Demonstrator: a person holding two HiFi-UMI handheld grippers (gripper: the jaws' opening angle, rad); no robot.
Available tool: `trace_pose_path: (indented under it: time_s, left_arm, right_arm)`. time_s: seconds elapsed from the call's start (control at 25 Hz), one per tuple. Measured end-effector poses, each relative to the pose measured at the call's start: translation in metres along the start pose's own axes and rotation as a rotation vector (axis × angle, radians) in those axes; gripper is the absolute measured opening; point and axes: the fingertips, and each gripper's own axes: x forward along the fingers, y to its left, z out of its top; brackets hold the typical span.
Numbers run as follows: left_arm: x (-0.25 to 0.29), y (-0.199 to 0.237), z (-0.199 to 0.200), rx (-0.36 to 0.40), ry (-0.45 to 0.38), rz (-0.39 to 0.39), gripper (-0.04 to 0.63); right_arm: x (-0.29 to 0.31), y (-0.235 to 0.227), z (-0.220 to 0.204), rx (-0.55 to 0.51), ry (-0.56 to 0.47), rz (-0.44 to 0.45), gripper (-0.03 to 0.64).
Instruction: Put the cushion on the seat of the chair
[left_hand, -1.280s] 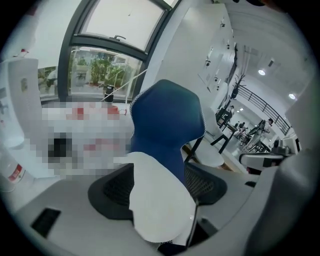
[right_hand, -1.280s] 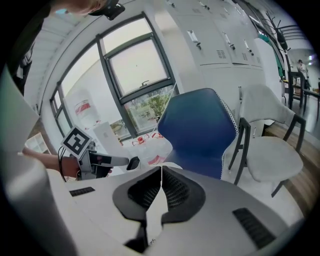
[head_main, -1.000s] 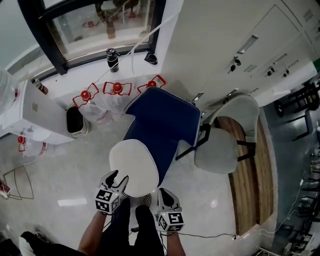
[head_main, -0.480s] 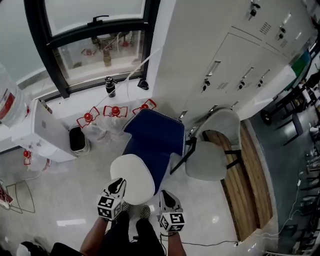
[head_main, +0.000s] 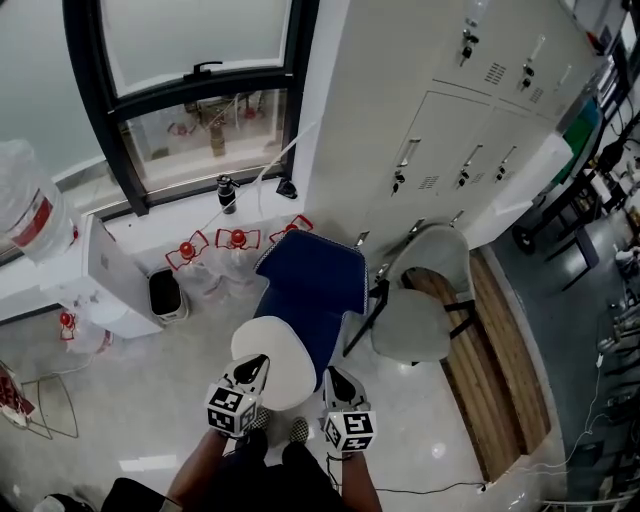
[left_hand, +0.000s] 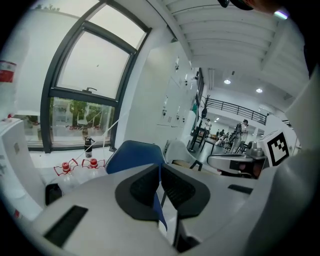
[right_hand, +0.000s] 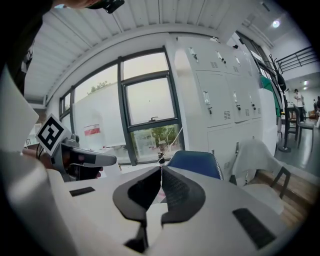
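Observation:
A white oval cushion lies on the seat of a blue chair, whose blue back rises behind it. My left gripper hovers at the cushion's near left edge. Its jaws have just been closing and nothing is between them. My right gripper hangs at the cushion's near right edge, also shut and empty. In the left gripper view the closed left gripper points at the blue chair. The right gripper faces the same chair.
A pale grey chair stands right of the blue one, beside a wooden platform and white lockers. Red-capped water bottles, a black bin and a white cabinet line the window wall. The person's legs fill the bottom edge.
Both grippers have risen off the cushion, which stays on the seat. The left jaws, spread at the cushion's edge a second ago, have closed. The head view has tilted up.

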Motion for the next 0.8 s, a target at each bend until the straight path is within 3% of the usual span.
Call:
trace_pose_path:
  time_s: [0.28,0.8]
  left_arm:
    - [-0.014,-0.012,0.031,0.027,-0.064,-0.037,0.029]
    - [-0.025,-0.023,0.044,0.079,-0.088,-0.065,0.029]
  right_arm:
    - [-0.010,0.016,0.021,-0.016,-0.040,0.001,0.029]
    - [-0.019,0.020,0.033,-0.028,-0.071,-0.017,0.029]
